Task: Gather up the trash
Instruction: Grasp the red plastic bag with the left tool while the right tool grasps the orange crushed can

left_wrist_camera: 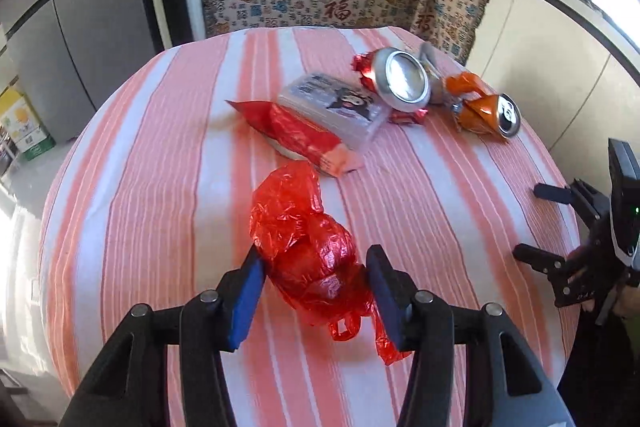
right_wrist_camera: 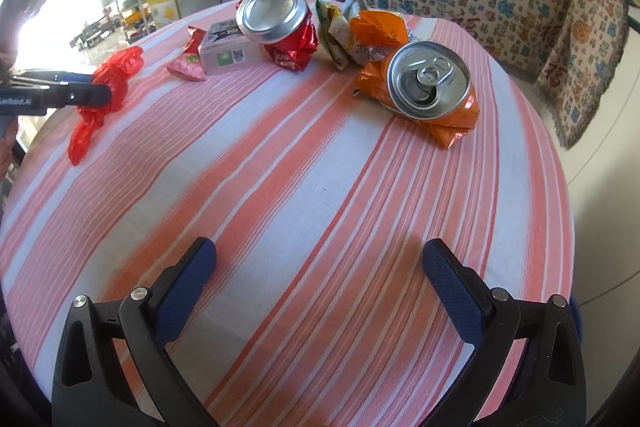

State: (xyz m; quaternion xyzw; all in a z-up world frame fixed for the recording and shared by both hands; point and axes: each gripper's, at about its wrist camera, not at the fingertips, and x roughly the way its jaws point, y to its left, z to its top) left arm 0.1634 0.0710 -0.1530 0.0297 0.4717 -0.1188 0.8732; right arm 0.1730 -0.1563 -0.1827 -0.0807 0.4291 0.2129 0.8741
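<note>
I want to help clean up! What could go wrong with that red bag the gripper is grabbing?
1. The left gripper squeezes only thin crinkly plastic, so the red bag might slip out when lifted.
2. The bag's loose handles hang down and could drag along the tablecloth.
3. The crushed red can and orange can lie tipped; a bump could roll them away.

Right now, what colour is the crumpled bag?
Red bag, clearest in the left wrist view.
</note>
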